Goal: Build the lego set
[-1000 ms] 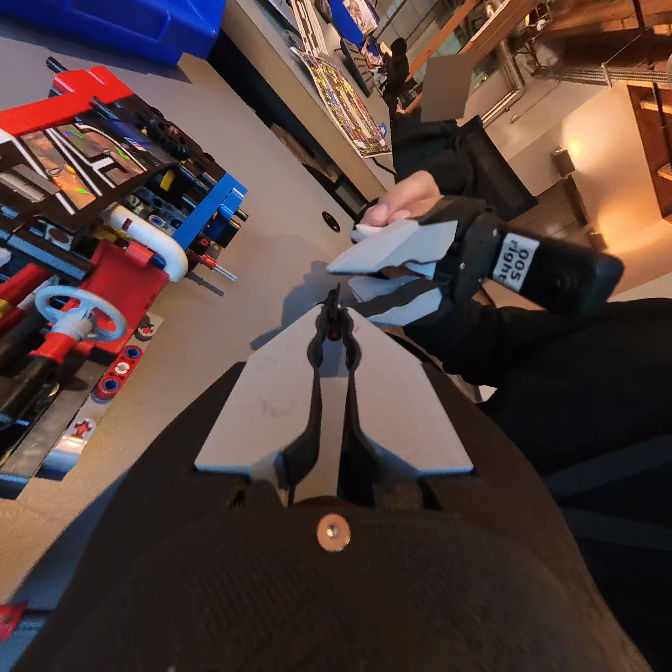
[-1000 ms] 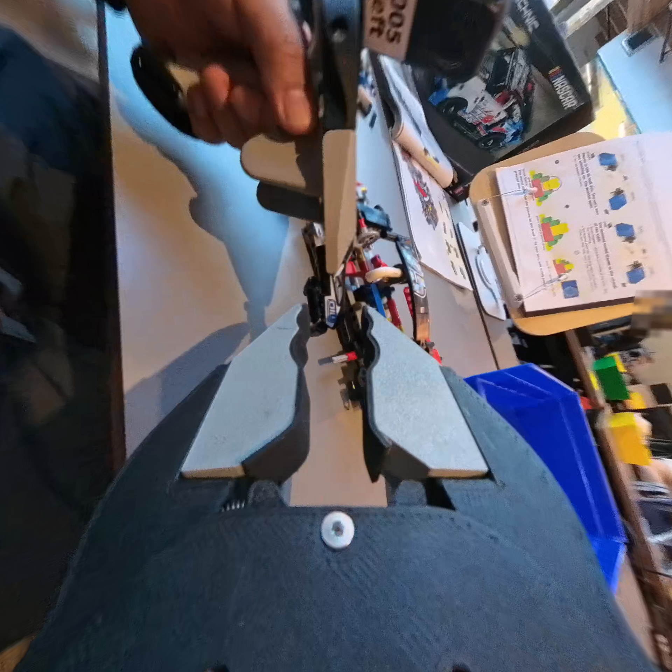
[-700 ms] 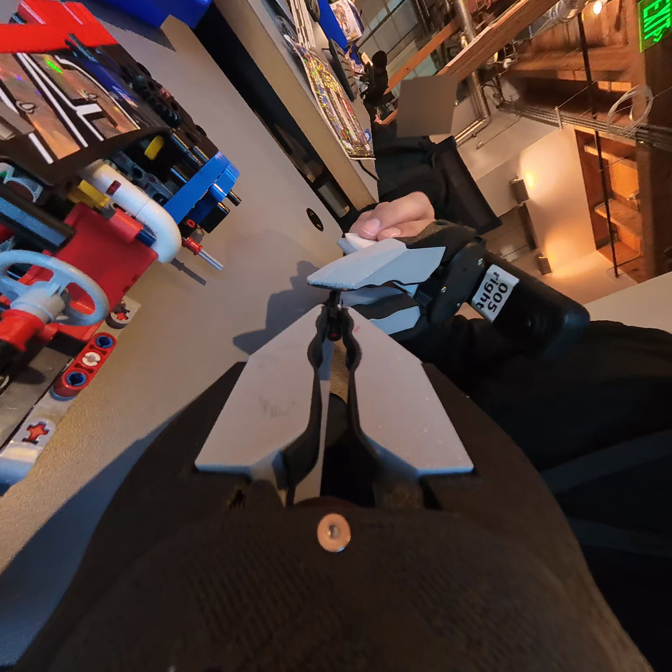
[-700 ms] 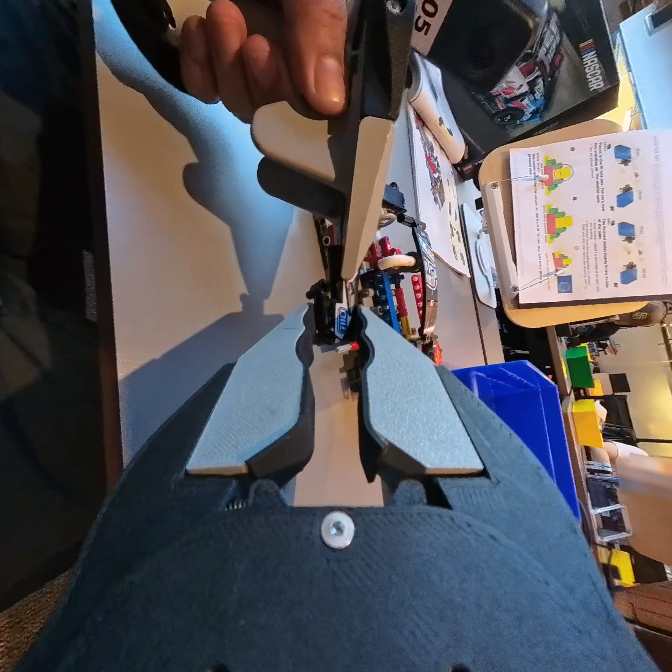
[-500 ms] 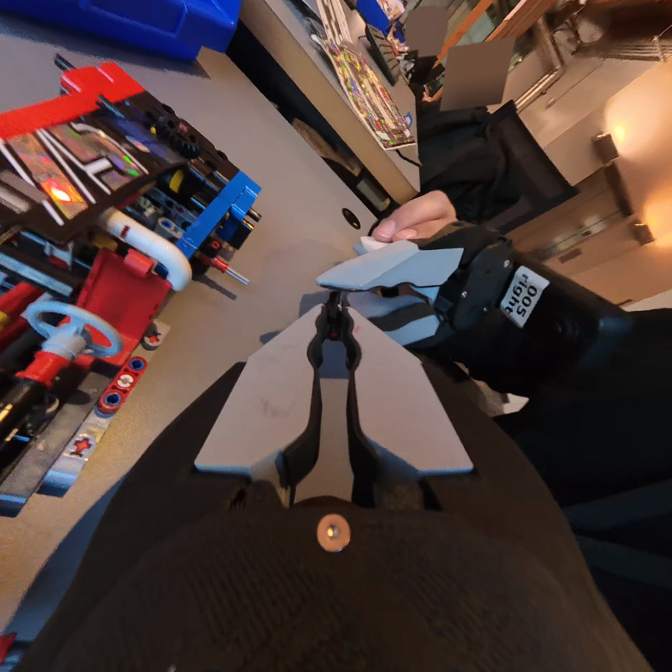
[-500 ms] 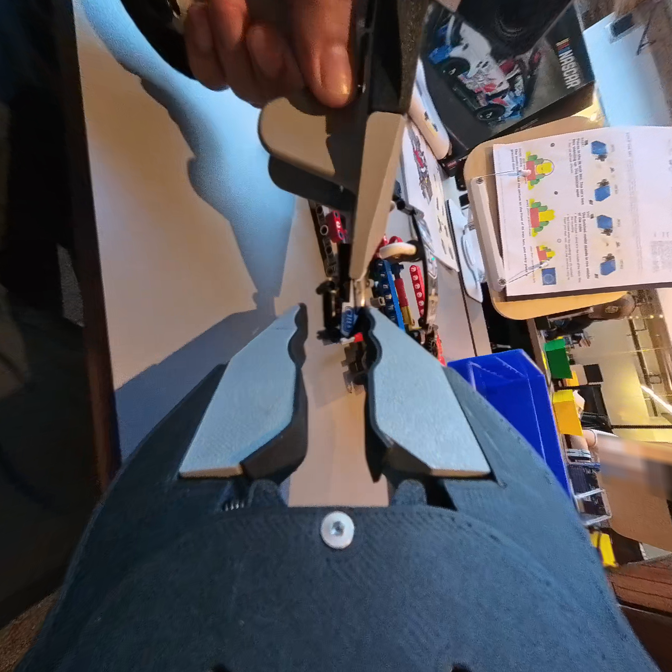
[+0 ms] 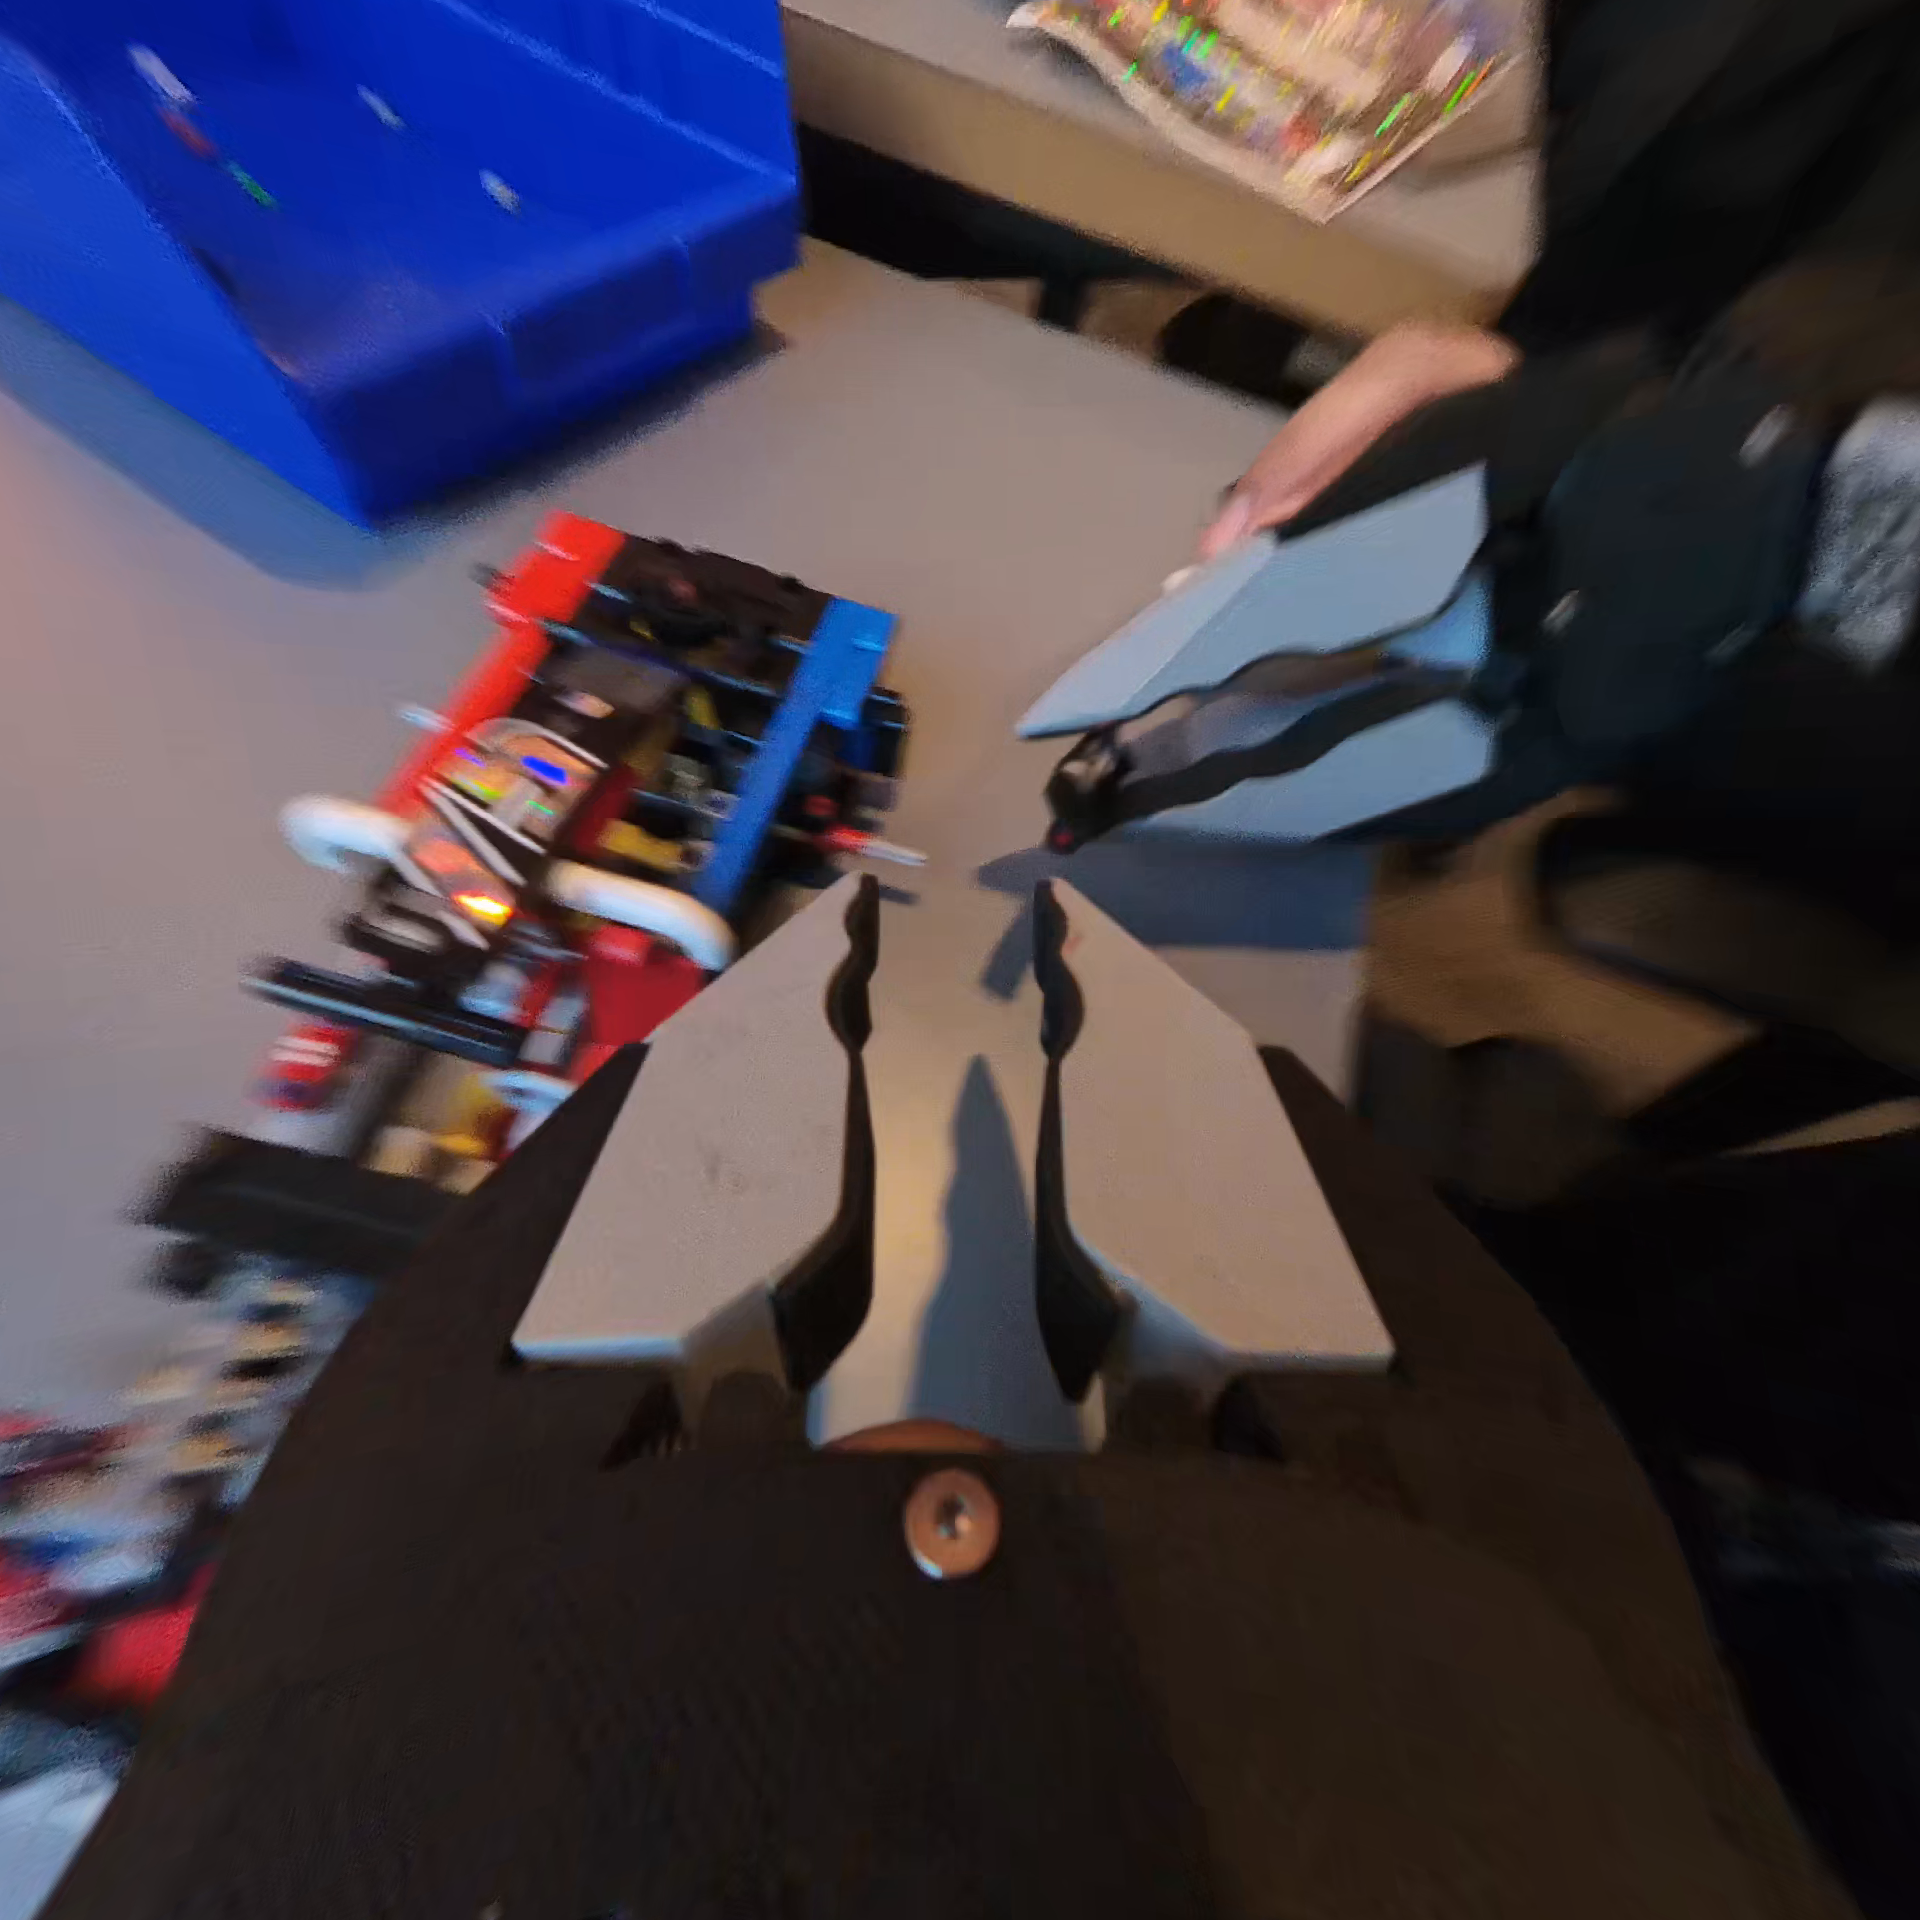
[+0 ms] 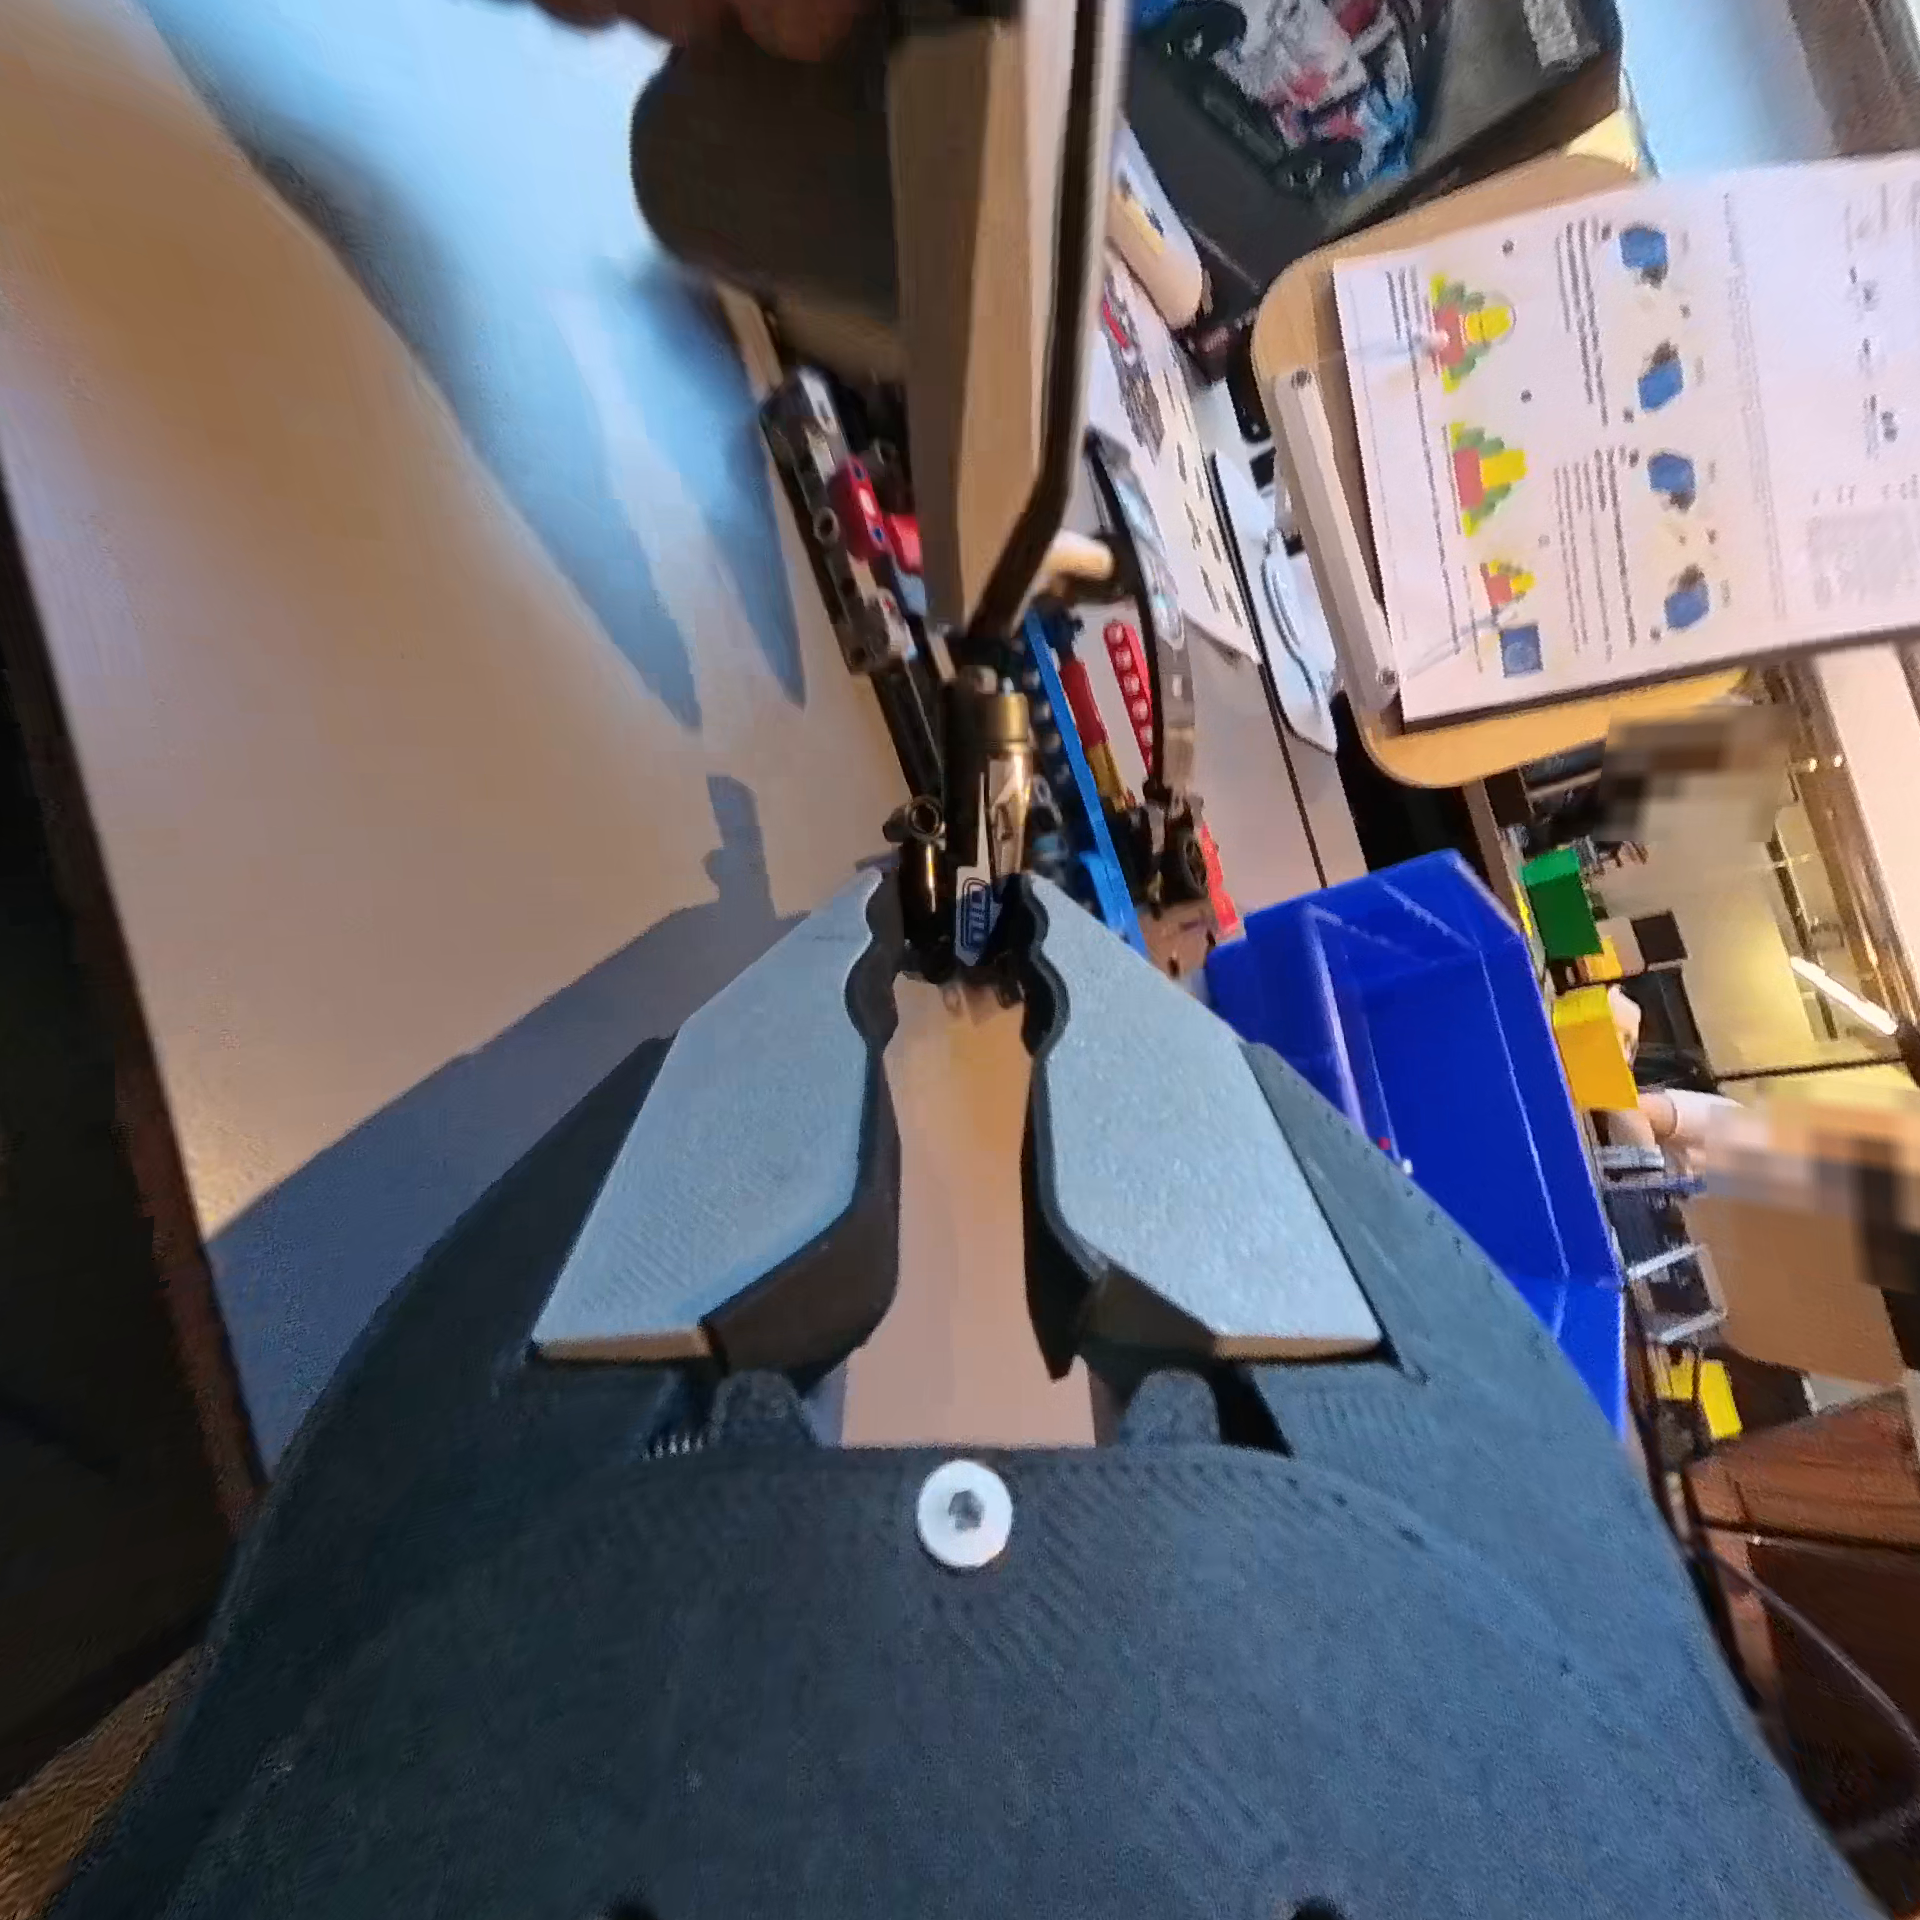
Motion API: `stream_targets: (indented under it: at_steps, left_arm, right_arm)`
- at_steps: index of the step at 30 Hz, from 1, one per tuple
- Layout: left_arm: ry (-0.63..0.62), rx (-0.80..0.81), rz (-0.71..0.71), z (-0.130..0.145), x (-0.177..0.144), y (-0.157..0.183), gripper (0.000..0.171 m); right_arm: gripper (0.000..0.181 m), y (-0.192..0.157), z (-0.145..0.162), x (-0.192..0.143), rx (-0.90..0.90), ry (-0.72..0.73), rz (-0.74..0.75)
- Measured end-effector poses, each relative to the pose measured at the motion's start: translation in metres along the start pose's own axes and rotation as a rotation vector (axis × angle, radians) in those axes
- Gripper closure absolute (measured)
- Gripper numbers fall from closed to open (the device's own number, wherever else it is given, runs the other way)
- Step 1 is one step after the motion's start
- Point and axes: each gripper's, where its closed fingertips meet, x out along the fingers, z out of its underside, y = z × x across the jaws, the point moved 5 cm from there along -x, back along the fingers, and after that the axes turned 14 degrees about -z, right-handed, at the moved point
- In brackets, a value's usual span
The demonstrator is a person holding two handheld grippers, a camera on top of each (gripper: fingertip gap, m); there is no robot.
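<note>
Parted now, the left tool has released the small black piece, which the right tool grips above the tabletop.

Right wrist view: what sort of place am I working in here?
Probably a shared workshop or lab set up for toy-brick building: a grey table with a half-built model car, a blue parts bin and a clipboard of picture instructions.
</note>
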Motion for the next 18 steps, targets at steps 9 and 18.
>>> stream_targets:
  at_steps: [9, 18]
  left_arm:
    - [-0.129, 0.833, -0.431, 0.007, 0.034, -0.017, 0.151]
    - [-0.162, 0.933, -0.577, 0.005, 0.044, -0.031, 0.165]
  right_arm:
    - [0.164, 0.027, 0.039, -0.01, 0.233, 0.054, 0.076]
    - [0.164, 0.031, 0.045, -0.008, 0.25, 0.043, 0.085]
